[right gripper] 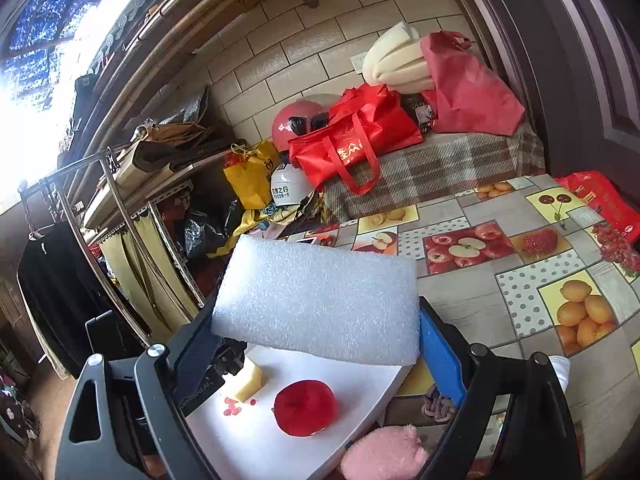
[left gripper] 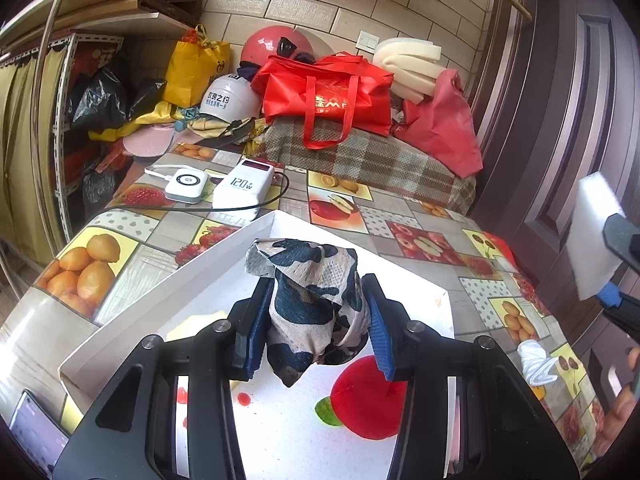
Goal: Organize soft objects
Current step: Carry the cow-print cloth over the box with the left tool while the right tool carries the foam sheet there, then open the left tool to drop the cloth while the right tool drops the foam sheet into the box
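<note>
The camouflage cloth (left gripper: 312, 304) sits bunched at the centre of my left wrist view, pinched between the blue pads of the left tongs (left gripper: 316, 320) and hanging clear above the white tray (left gripper: 168, 280), which fills the lower middle of that frame. Lower in the same view a red plush apple (left gripper: 368, 396) already lies on the tray floor, so I judge this to be the carrying step: both hands are bringing soft items over the tray for release. In my right wrist view the white foam block (right gripper: 316, 300) spans the middle of the frame, clamped across its width by the right tongs (right gripper: 316, 344), which stand wide because the block is wide; it too hangs above the tray, with a yellow sponge piece (right gripper: 250, 380) at lower centre-left. A pink fluffy toy (right gripper: 380, 456) waits at the bottom edge, off the tray on the fruit-patterned worktop (right gripper: 520, 280), beside a small knotted thing I cannot identify. Next, I think, each load needs lowering over a bare patch of tray before I let go, keeping the foam from landing on the apple and the cloth from draping over the rim.
</note>
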Available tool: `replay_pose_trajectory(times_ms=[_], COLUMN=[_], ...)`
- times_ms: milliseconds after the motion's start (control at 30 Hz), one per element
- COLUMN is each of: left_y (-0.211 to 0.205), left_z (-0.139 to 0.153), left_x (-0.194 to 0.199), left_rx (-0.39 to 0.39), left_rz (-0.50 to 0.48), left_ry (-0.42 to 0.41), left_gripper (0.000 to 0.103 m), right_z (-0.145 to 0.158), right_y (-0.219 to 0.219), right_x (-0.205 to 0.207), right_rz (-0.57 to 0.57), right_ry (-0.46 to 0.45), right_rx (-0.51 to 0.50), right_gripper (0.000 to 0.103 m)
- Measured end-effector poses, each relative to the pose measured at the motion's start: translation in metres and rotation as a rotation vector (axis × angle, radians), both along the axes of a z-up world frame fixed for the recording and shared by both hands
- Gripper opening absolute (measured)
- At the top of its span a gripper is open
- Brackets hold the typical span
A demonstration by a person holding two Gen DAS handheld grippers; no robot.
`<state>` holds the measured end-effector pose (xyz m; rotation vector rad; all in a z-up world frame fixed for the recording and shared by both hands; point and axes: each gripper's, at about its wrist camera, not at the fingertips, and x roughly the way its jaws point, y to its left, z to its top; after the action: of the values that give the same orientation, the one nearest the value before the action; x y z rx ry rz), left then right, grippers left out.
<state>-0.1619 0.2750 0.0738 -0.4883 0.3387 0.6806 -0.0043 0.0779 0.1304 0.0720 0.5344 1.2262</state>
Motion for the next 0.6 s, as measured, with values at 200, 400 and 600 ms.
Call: replay_pose_trajectory(times_ms=[200,400,600], left_y=[0.008,0.021,0.021], left_z=[-0.004,-0.011,-0.013], left_x=[-0.006,-0.011,-0.008], left_rx=[-0.045,-0.113,-0.123], left_rz=[0.022,0.05,0.048], left_ry=[-0.026,-0.038,-0.023], left_gripper=[0.043,0.043,0.043], right_z=[-0.015,-0.044,-0.071], right_y=[0.034,0.052,0.063], right_x=[0.004,0.005,0.01], right_rz=[0.029,0.003,-0.017], right_ry=[0.108,0.146,0.181], right_rx=[-0.044,-0.102,-0.17], right_gripper=[0.091,0.091,0.092])
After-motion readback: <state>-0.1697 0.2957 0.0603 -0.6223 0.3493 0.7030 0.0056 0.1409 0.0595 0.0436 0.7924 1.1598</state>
